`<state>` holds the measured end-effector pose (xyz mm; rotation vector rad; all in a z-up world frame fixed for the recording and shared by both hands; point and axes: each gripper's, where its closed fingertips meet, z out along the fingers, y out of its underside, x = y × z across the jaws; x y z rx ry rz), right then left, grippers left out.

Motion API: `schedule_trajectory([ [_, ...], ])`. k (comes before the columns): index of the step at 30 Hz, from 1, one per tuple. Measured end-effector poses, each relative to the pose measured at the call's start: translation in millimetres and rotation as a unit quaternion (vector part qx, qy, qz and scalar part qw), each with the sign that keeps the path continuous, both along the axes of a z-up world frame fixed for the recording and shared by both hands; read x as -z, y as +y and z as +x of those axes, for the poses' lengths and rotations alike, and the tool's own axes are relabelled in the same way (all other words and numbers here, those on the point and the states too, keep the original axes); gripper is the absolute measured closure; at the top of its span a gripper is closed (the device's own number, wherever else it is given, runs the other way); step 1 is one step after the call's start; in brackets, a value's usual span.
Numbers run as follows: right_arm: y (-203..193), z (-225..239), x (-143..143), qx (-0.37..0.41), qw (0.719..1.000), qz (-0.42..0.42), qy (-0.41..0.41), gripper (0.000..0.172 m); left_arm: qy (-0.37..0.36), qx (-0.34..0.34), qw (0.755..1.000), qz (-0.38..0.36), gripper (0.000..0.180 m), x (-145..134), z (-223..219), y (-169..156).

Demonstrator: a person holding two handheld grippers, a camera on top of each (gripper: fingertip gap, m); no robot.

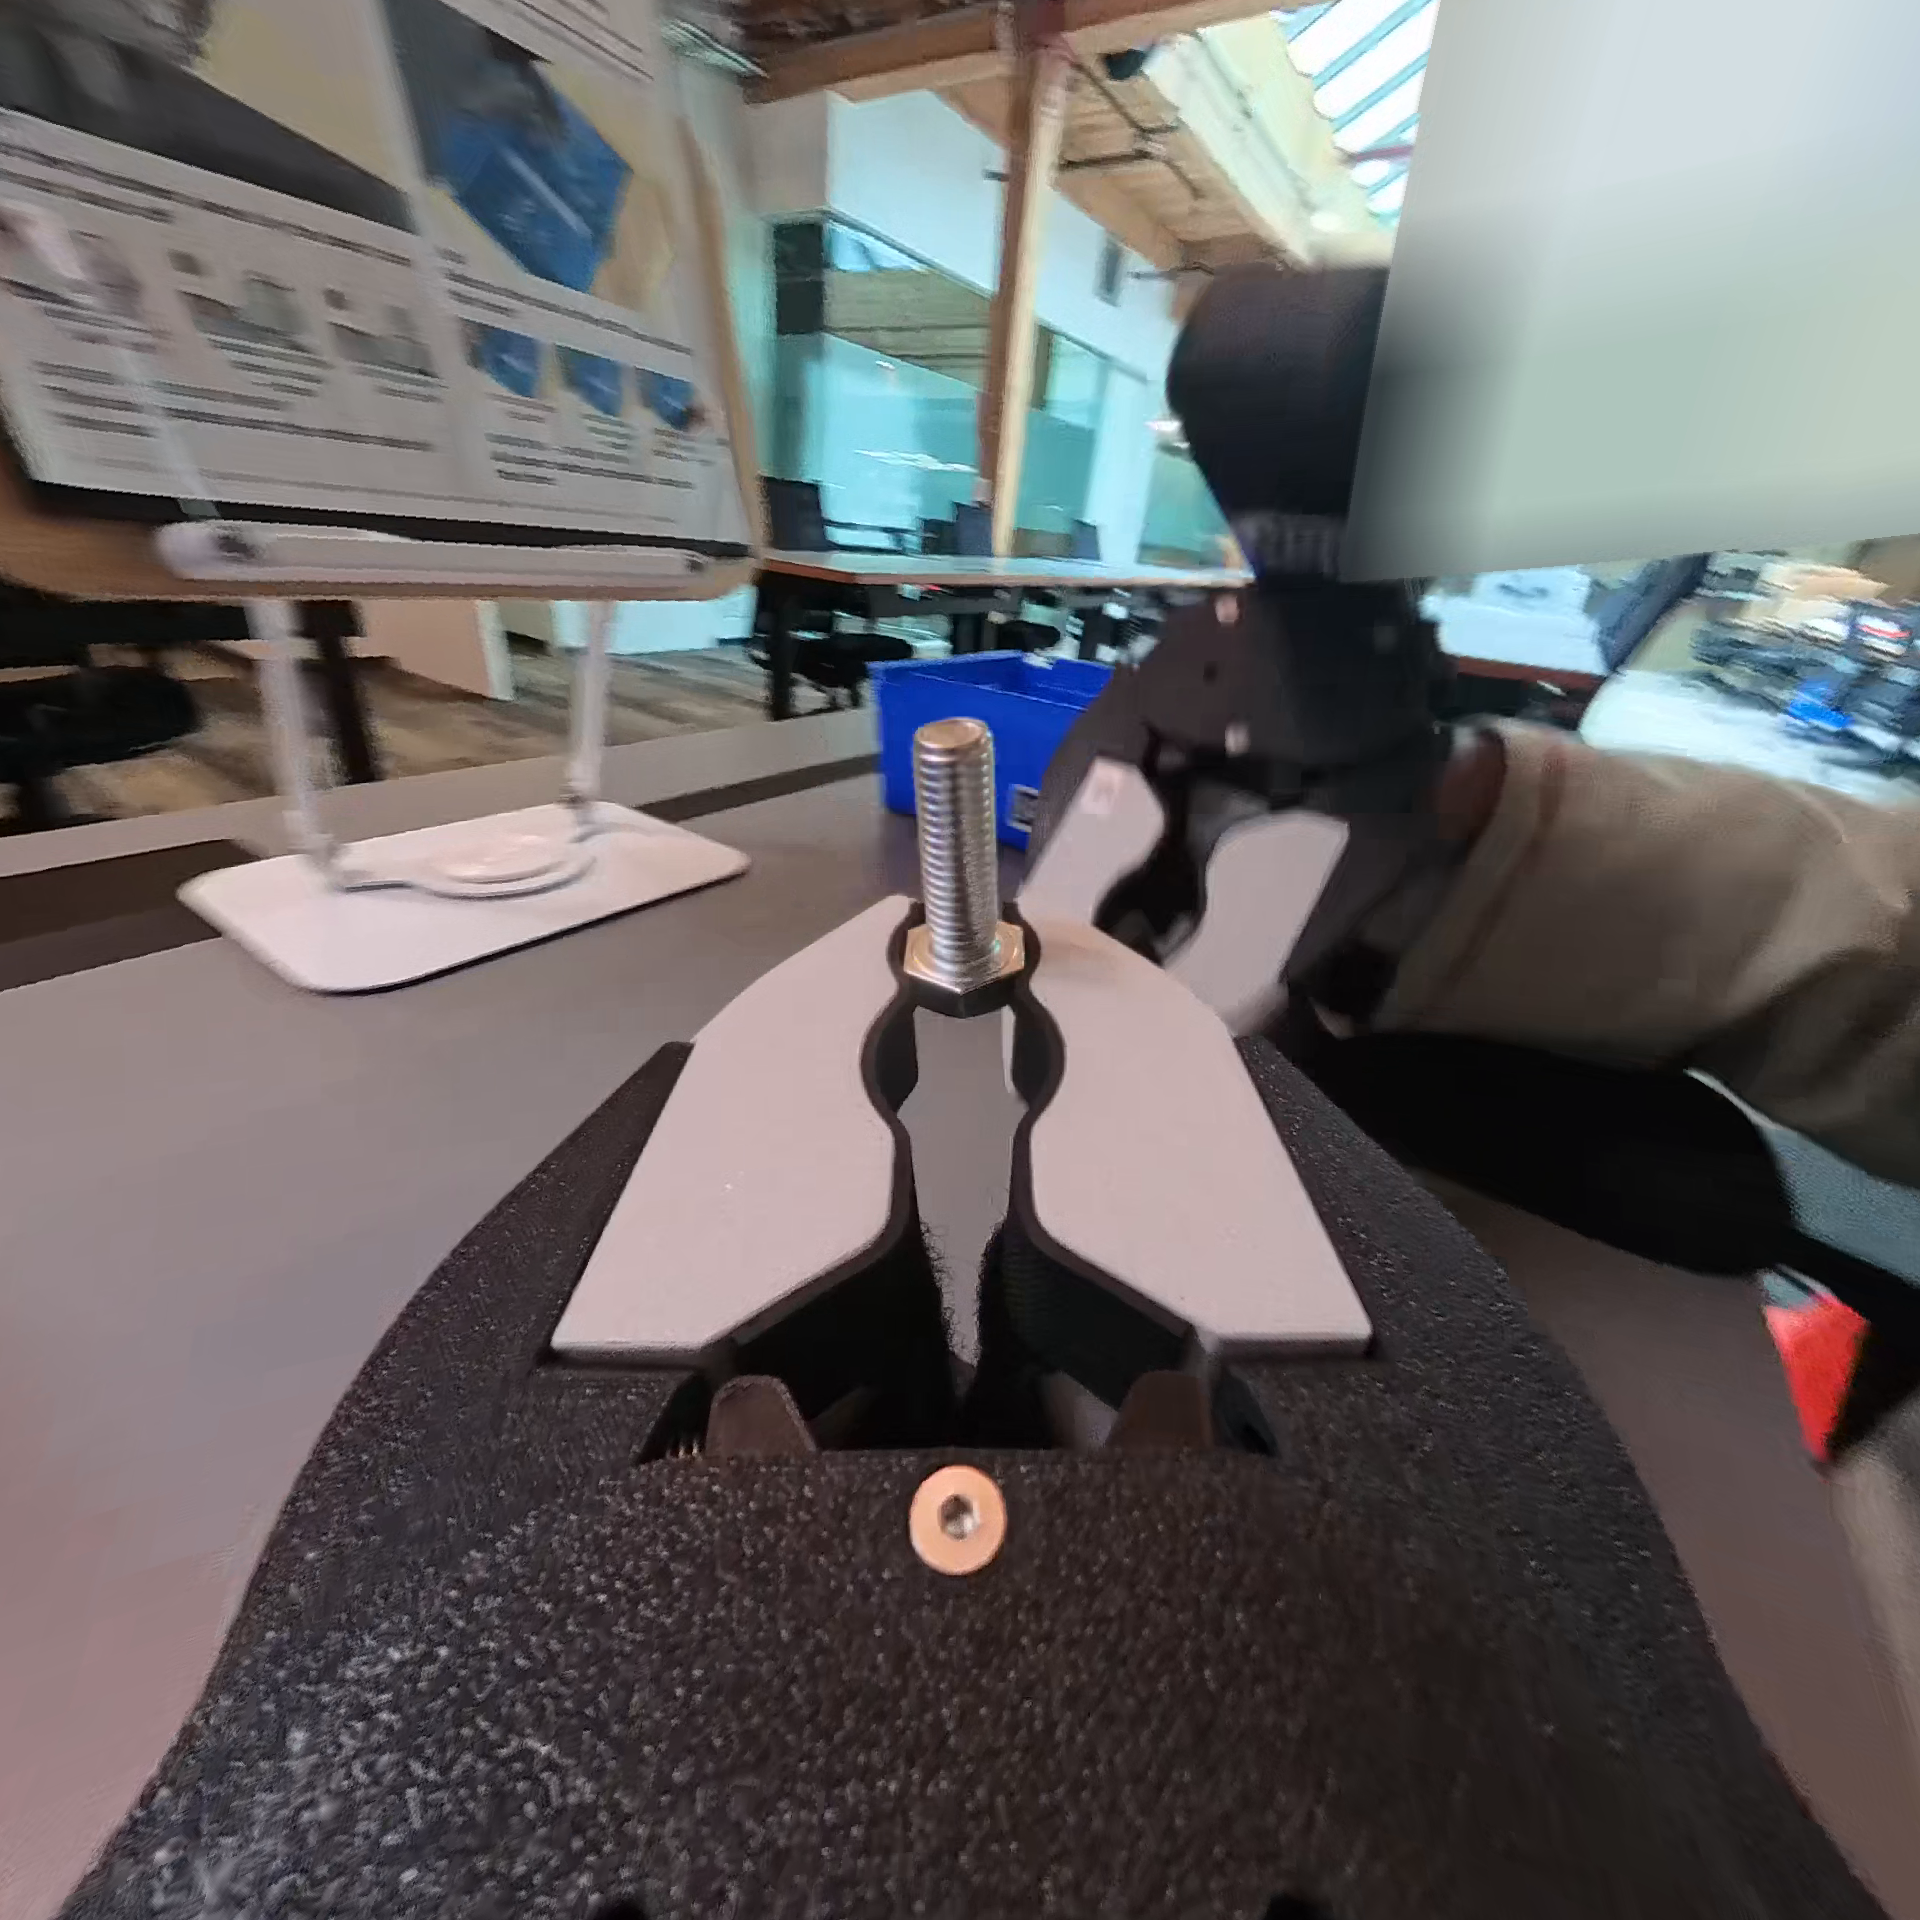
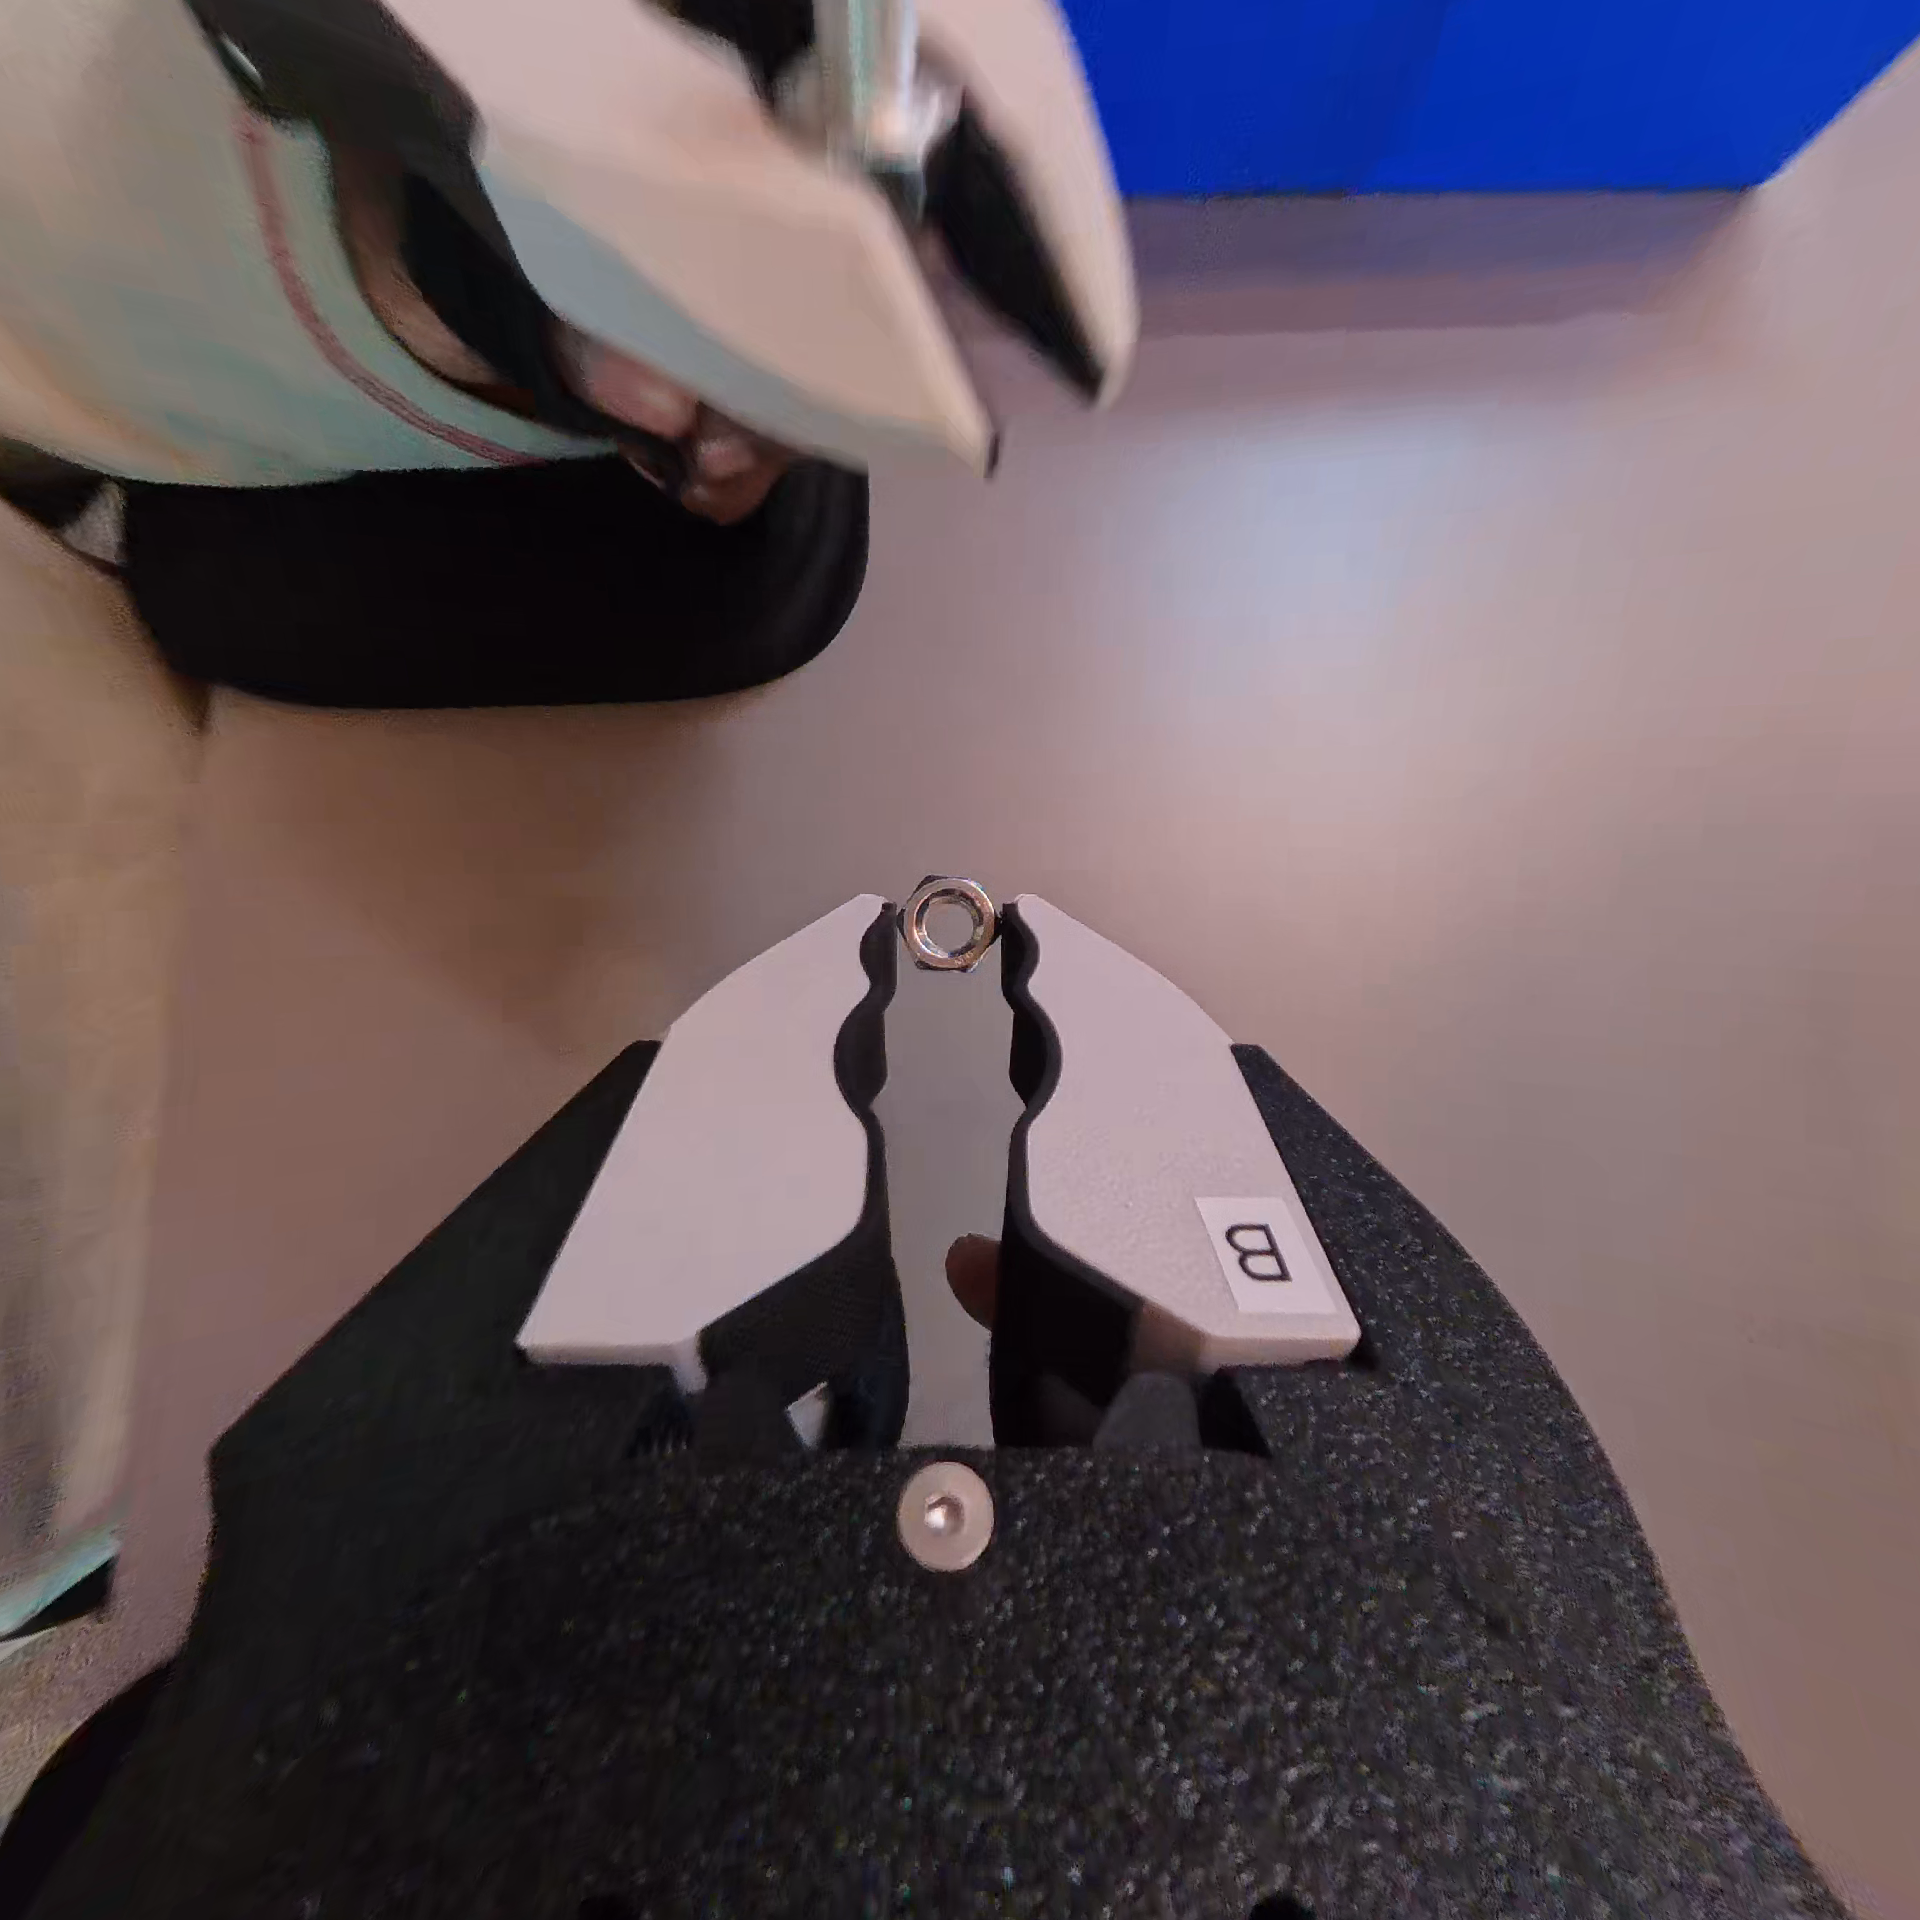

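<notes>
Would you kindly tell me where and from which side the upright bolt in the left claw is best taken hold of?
Judging by its pose, grip the bolt on the bare threaded shank above the left claw, coming in sideways from the open right. The hex head is already clamped low between the fingertips, so only the upright shank stands free; squeezing across the threads should hold it steady.
</notes>
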<state>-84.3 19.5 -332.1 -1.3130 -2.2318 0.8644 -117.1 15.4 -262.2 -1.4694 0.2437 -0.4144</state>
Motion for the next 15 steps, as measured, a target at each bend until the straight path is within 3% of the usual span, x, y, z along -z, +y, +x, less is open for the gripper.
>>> schedule_trajectory([
  [4,14,51,-54,0.035,0.998,-0.011,0.043,0.153,0.048,0.154,0.987,-0.025,0.167,8,61,0],
  [8,11,88,-96,0.015,0.997,-0.014,0.076,0.153,0.13,0.311,0.94,-0.05,0.167,33,122,-3],
  [12,-10,107,-95,-0.089,0.994,0.012,0.061,0.153,0.203,0.393,0.895,-0.055,0.167,59,159,-3],
  [15,-22,114,-76,-0.163,0.985,0.037,0.029,0.153,0.196,0.423,0.882,-0.064,0.168,66,167,-5],
])
